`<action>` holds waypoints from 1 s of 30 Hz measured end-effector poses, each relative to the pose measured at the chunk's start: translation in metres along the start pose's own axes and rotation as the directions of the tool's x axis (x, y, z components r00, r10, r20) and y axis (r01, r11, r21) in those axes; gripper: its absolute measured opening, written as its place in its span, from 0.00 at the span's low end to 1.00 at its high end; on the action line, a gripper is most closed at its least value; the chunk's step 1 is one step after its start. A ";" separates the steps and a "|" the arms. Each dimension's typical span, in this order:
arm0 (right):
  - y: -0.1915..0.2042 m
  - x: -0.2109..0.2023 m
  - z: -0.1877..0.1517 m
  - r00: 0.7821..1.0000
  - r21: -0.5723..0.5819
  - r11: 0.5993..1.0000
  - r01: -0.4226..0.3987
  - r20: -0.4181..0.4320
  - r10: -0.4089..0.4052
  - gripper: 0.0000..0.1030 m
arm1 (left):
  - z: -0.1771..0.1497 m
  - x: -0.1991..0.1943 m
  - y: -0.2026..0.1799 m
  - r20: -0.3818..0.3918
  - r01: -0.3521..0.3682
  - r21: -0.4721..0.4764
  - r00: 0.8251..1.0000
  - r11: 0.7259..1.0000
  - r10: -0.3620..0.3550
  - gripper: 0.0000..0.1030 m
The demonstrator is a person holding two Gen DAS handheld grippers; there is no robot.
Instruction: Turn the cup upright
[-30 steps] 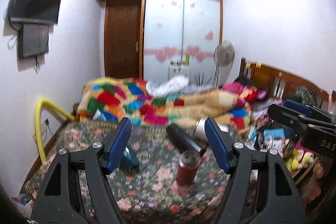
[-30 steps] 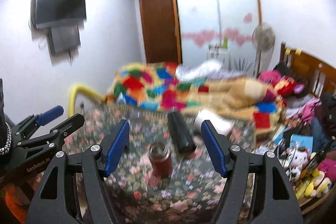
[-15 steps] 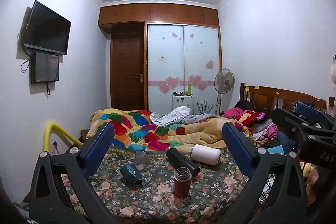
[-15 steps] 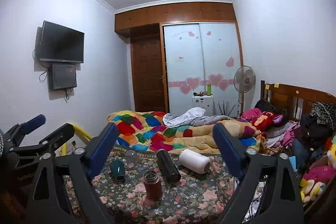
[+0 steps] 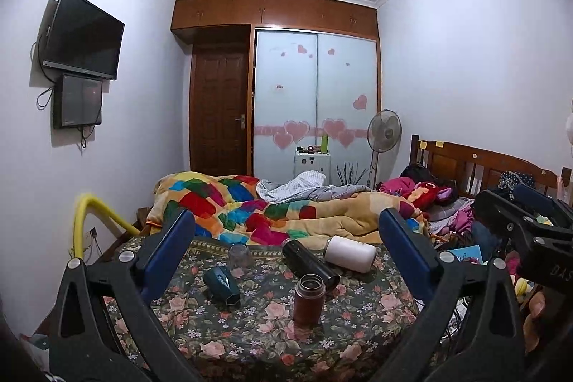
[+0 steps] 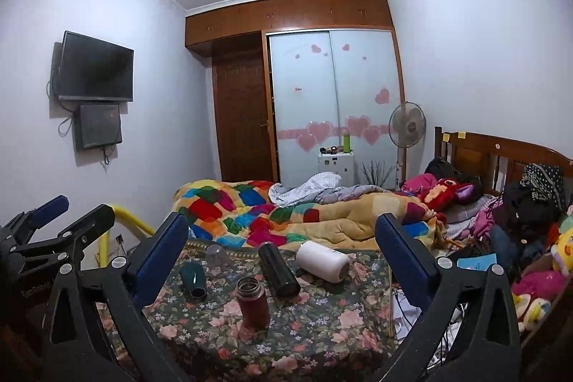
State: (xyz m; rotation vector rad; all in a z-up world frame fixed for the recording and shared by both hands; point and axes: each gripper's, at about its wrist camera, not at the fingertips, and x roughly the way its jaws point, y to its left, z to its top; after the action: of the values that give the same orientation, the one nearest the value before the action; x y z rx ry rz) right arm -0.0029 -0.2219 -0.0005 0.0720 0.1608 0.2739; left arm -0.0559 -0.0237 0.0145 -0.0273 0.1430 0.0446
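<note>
Several cups sit on a floral-clothed table (image 5: 250,339). A red-brown cup (image 5: 308,299) stands upright at the front middle. A teal cup (image 5: 222,283), a black flask (image 5: 309,265) and a white cup (image 5: 351,253) lie on their sides; a clear glass (image 5: 239,255) stands mouth down at the back left. The same table (image 6: 322,328) shows in the right wrist view with the red-brown cup (image 6: 252,301), teal cup (image 6: 193,278), black flask (image 6: 278,269), white cup (image 6: 322,260) and clear glass (image 6: 216,255). My left gripper (image 5: 286,249) and right gripper (image 6: 281,247) are open, empty, held back above the table.
A bed with a patchwork quilt (image 5: 272,210) lies behind the table. A yellow pipe (image 5: 89,224) curves at the left. Soft toys and clothes (image 6: 537,256) pile at the right. The other gripper shows at each view's edge.
Both grippers have pulled back and tilted up from close over the table, and their jaws have opened wider. The cups have not moved.
</note>
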 end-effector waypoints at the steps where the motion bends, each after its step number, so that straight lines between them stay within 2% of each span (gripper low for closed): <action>1: 0.000 0.000 0.000 1.000 0.000 1.000 -0.001 -0.001 0.001 1.00 | 0.000 0.001 0.000 -0.002 0.000 0.002 1.000 1.000 0.000 1.00; 30: 0.002 0.001 0.002 1.000 -0.016 1.000 -0.012 -0.021 0.012 1.00 | -0.001 0.005 0.000 -0.019 -0.001 -0.004 1.000 1.000 0.001 1.00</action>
State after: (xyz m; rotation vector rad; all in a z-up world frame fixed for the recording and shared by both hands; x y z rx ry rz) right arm -0.0019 -0.2196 0.0011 0.0544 0.1791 0.2881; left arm -0.0511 -0.0232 0.0128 -0.0313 0.1624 0.0460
